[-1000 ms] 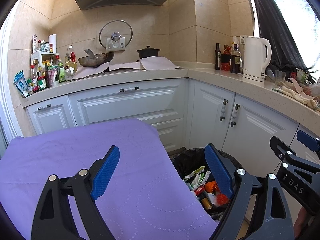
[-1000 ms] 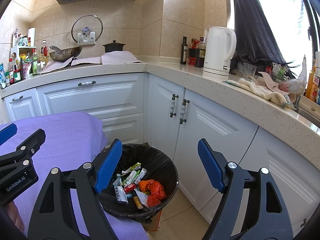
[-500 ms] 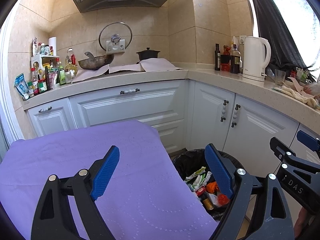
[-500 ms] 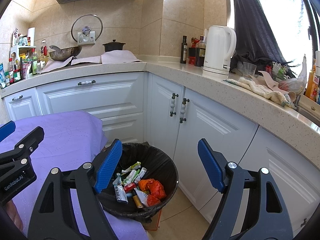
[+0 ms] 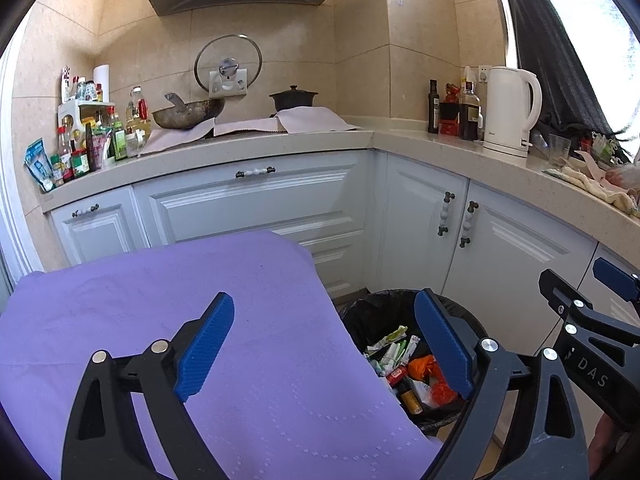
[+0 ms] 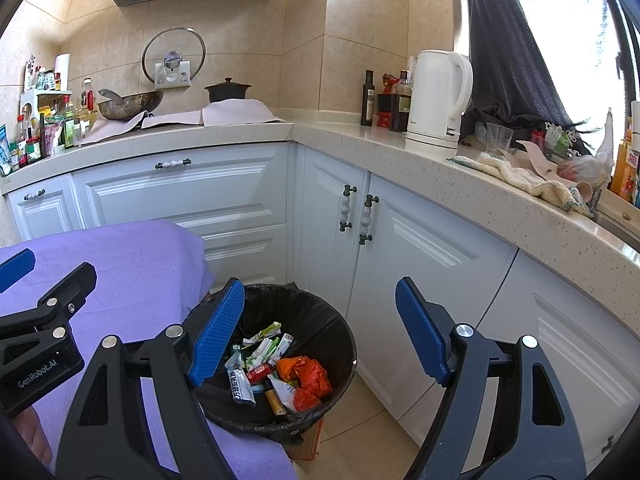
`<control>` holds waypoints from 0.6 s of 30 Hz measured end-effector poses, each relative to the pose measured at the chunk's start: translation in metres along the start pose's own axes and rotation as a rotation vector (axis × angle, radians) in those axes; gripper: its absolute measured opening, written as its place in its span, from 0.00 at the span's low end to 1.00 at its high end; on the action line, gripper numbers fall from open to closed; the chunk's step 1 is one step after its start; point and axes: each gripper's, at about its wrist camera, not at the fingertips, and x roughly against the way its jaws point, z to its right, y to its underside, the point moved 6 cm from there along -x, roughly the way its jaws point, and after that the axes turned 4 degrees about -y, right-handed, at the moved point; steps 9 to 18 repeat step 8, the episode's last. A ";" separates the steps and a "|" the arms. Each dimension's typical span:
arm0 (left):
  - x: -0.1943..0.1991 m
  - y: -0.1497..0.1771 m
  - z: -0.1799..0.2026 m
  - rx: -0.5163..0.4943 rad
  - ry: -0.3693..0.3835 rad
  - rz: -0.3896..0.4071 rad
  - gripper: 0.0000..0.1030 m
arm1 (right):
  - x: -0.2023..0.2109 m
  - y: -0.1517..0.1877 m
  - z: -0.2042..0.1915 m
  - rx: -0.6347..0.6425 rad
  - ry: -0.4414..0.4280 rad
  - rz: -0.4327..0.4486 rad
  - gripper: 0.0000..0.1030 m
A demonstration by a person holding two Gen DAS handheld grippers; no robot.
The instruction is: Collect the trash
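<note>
1. The trash (image 6: pixel 276 368), a heap of wrappers, small packets and crumpled orange plastic, lay in the black-lined bin (image 6: pixel 320 320) on the floor, wedged between the purple-covered table (image 5: pixel 160 292) and the white corner cabinets (image 6: pixel 420 248); nothing was in either claw.
2. Your left gripper (image 5: pixel 324 346) had just been opening a little further, with nothing between its jaws; it hung spread wide over the table's edge and the bin's rim.
3. Your right gripper (image 6: pixel 320 332) hung spread and empty above the bin.
4. The purple cloth looked bare in both views; I judged the table cleared and the collecting close to done.
5. Further out, a kettle (image 6: pixel 436 100) and a crumpled towel (image 6: pixel 520 178) sat on the counter (image 6: pixel 400 152).
</note>
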 end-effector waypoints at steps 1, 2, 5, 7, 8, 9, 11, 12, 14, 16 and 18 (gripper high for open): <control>0.000 0.000 0.000 -0.009 -0.006 0.005 0.86 | 0.000 0.000 0.000 -0.001 0.001 0.000 0.74; 0.000 0.000 0.000 -0.013 -0.008 0.010 0.86 | 0.000 0.002 0.000 -0.002 0.001 0.000 0.76; 0.001 0.000 0.001 -0.020 0.005 0.017 0.86 | -0.001 0.006 0.000 -0.005 0.007 0.005 0.80; 0.000 -0.001 0.001 -0.029 0.007 0.016 0.86 | -0.001 0.007 0.000 -0.003 0.005 0.006 0.82; -0.001 0.000 0.000 -0.035 -0.001 0.012 0.86 | 0.000 0.007 -0.001 -0.001 0.007 0.009 0.84; -0.001 0.000 0.000 -0.035 -0.001 0.012 0.86 | 0.000 0.007 -0.001 -0.001 0.007 0.009 0.84; -0.001 0.000 0.000 -0.035 -0.001 0.012 0.86 | 0.000 0.007 -0.001 -0.001 0.007 0.009 0.84; -0.001 0.000 0.000 -0.035 -0.001 0.012 0.86 | 0.000 0.007 -0.001 -0.001 0.007 0.009 0.84; -0.001 0.000 0.000 -0.035 -0.001 0.012 0.86 | 0.000 0.007 -0.001 -0.001 0.007 0.009 0.84; -0.001 0.000 0.000 -0.035 -0.001 0.012 0.86 | 0.000 0.007 -0.001 -0.001 0.007 0.009 0.84; -0.001 0.000 0.000 -0.035 -0.001 0.012 0.86 | 0.000 0.007 -0.001 -0.001 0.007 0.009 0.84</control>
